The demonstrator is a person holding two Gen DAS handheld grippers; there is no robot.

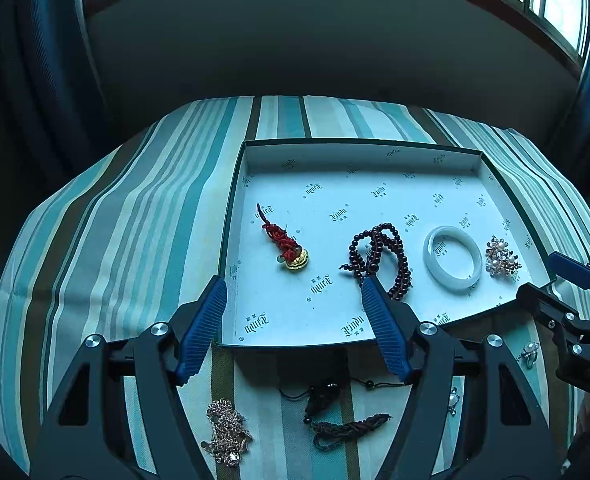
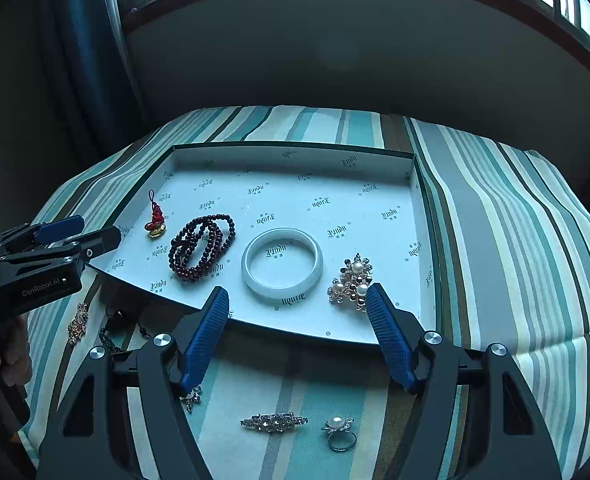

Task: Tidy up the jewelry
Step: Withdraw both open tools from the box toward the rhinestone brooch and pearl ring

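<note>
Jewelry tray (image 2: 411, 216) lining printed "Lindu"; "GenRobot.AI" on left gripper (image 2: 83, 236); both grippers spread wide, empty.

Partly hidden behind the left gripper's (image 1: 294, 294) right finger: lower loops of the dark bead bracelet (image 1: 379, 250). Tucked under the right gripper's (image 2: 297, 299) left finger: a small pearl piece (image 2: 191, 397), shape unreadable. Cut off by the frame edge: the hand (image 2: 5, 354) on the left handle.
</note>
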